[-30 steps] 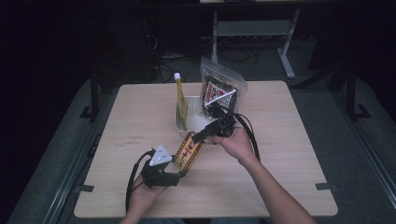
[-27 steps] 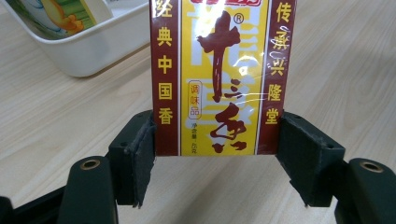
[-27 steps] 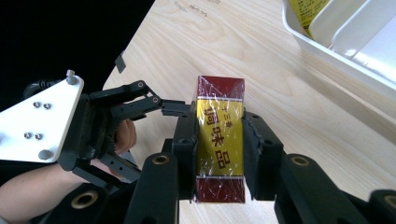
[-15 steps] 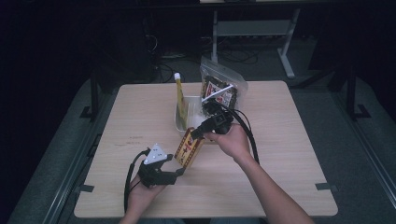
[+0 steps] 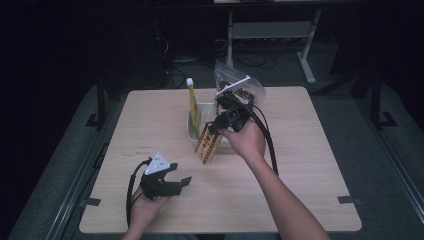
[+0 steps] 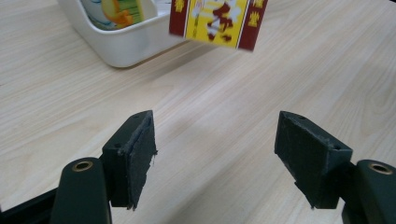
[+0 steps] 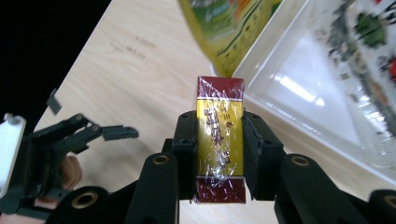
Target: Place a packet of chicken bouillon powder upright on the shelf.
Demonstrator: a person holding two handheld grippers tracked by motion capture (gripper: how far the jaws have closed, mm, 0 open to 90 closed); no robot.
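Note:
A red and yellow box (image 5: pixel 208 146) wrapped in clear film hangs tilted above the table, just in front of the white bin (image 5: pixel 193 133). My right gripper (image 5: pixel 216 132) is shut on its upper part. In the right gripper view the pads of the right gripper (image 7: pixel 219 140) press both sides of the box (image 7: pixel 219 100). My left gripper (image 5: pixel 180 184) rests near the table's front left, open and empty. In the left gripper view the left gripper (image 6: pixel 217 144) has bare table between its jaws, and the box (image 6: pixel 217 21) floats ahead of it.
A yellow-green pouch (image 5: pixel 193 102) with a white cap stands in the bin (image 7: pixel 299 88). Behind the bin lies a clear bag (image 5: pixel 247 86) of packets. The left gripper (image 7: pixel 112 130) appears at the left of the right gripper view. The table edge runs close behind my left hand.
My right gripper has lifted the box up and toward the bin. The box's lower end has come away from my left gripper, which has hardly moved.

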